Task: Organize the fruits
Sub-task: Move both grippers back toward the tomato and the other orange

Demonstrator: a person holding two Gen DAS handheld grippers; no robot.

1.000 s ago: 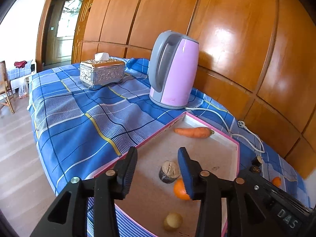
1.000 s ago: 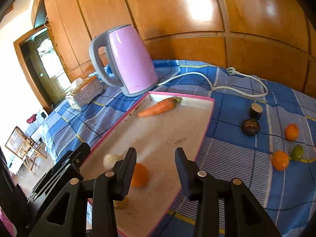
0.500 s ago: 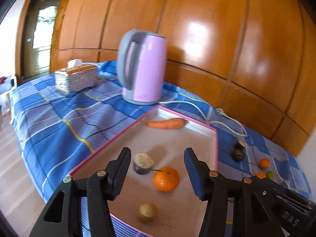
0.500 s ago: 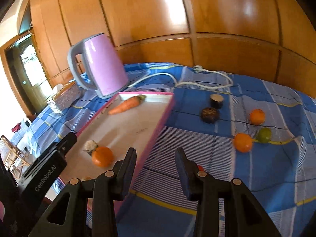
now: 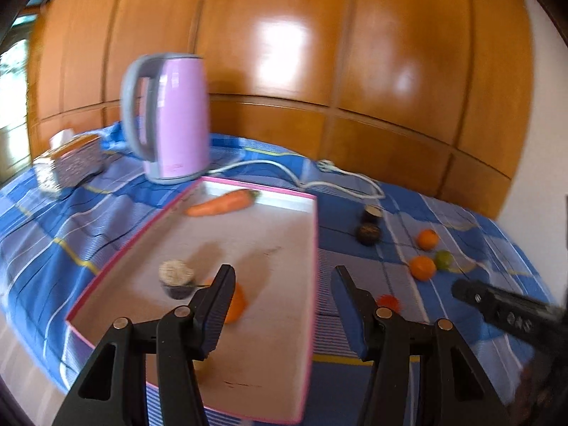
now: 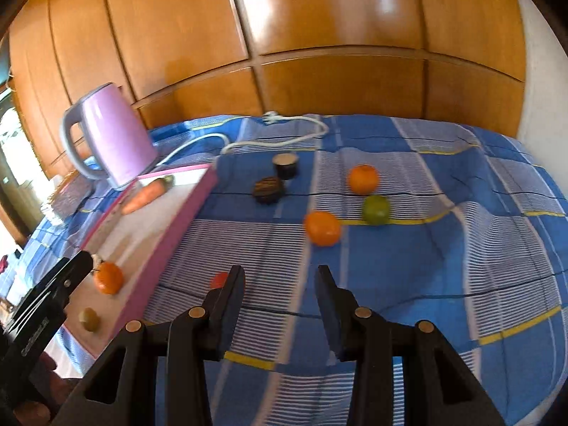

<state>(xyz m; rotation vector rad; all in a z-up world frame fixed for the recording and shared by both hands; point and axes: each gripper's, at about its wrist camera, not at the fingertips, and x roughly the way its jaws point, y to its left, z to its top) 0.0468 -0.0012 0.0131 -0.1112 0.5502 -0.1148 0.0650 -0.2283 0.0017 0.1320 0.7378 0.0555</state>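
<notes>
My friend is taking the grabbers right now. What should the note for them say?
Left gripper: open, holding nothing, over the tray.
Right gripper: open, holding nothing, over the blue cloth.
Done: carrot, one orange, a cut dark fruit and a small yellowish fruit lie in the tray.
Left on the cloth: two oranges, green fruit, two dark pieces, small red fruit.

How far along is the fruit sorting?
Partly done. In the tray: a carrot, an orange and two smaller pieces. Both the left gripper and right gripper are empty. Left on the cloth: two oranges, a green fruit, two dark pieces, a small red one.
</notes>
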